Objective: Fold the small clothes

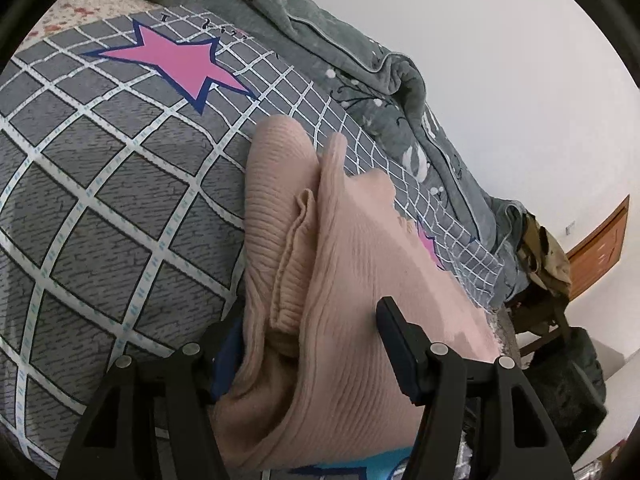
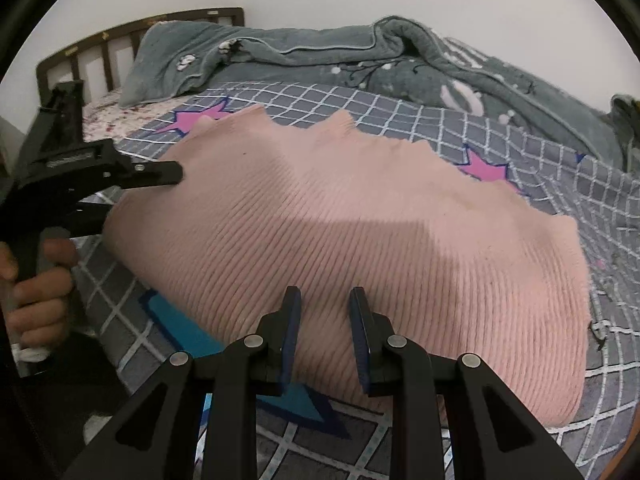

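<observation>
A pink ribbed sweater [image 2: 344, 240] lies spread across the middle of the right wrist view, on a grey checked bedsheet [image 2: 400, 108] printed with pink stars. Its far edge is jagged and bunched toward the top of the frame, and a shadow crosses its upper half. The right gripper [image 2: 325, 300] sits at the bottom centre, its fingers parted with a clear gap between them, hovering over the near edge of the knit and gripping nothing. At the left of that frame the left gripper [image 2: 172, 174] reaches in, held by a hand [image 2: 38, 280] at the lower left, its tip at the sweater's left edge. In the left wrist view the sweater [image 1: 340, 280] runs up from the bottom centre, its folded layers passing between that gripper's [image 1: 312, 328] wide-spread fingers, released, not clamped. A grey-green quilt [image 2: 304, 48] is heaped along the top of the bed
</observation>
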Tool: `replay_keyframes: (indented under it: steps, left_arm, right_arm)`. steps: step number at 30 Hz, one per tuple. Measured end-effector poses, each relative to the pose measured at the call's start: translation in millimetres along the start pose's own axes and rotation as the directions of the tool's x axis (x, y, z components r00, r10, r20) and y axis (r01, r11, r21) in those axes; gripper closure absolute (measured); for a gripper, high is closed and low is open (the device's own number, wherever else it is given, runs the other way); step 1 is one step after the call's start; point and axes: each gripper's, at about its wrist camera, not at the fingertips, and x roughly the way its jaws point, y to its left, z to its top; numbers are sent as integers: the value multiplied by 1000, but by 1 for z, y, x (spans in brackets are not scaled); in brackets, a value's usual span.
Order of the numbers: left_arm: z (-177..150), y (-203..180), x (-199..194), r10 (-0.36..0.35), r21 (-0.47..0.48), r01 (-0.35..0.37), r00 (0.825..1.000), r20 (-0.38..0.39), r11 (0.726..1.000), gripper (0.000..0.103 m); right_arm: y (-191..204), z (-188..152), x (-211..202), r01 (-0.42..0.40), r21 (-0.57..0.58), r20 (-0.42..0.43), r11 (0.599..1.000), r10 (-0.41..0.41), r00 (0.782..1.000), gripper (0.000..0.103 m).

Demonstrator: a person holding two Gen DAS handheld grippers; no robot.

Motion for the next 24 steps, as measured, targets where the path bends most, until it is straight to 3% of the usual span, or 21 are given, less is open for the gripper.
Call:
replay_keyframes:
  steps: [2, 5, 9, 13, 17, 20, 24]
  left_arm:
    - [0, -3, 2, 38, 21, -38, 999, 3, 999, 50]
    - [2, -3, 3, 49, 15, -49, 999, -7, 999, 55]
    - [9, 8, 0, 30, -83, -31, 999, -22, 996, 76]
    - [13, -4, -2, 85, -90, -89, 995, -43, 992, 80]
    - [22, -37, -13, 159, -53, -159, 987, -10, 986, 81]
    - [29, -72, -21, 144, -17, -144, 989, 12, 989, 82]
    - [32, -127, -23, 149, 71, -151, 988, 35, 986, 82]
  right_arm:
    - [-10, 0, -7, -75, 9, 7, 997, 75, 997, 78]
    - [-35, 2, -30, -172, 44, 102, 984, 167, 981, 78]
    - [-77, 3, -57, -99, 123, 227, 987, 69, 971, 77]
    - [-123, -1, -68, -78, 276, 252, 958, 7, 968, 77]
    - [-161, -13, -75, -95, 405, 255, 909, -13, 967, 77]
    - [-175, -20, -87, -110, 436, 300, 893, -29, 954, 77]
    - [-168, -29, -110, -79, 374, 362, 924, -68, 930, 77]
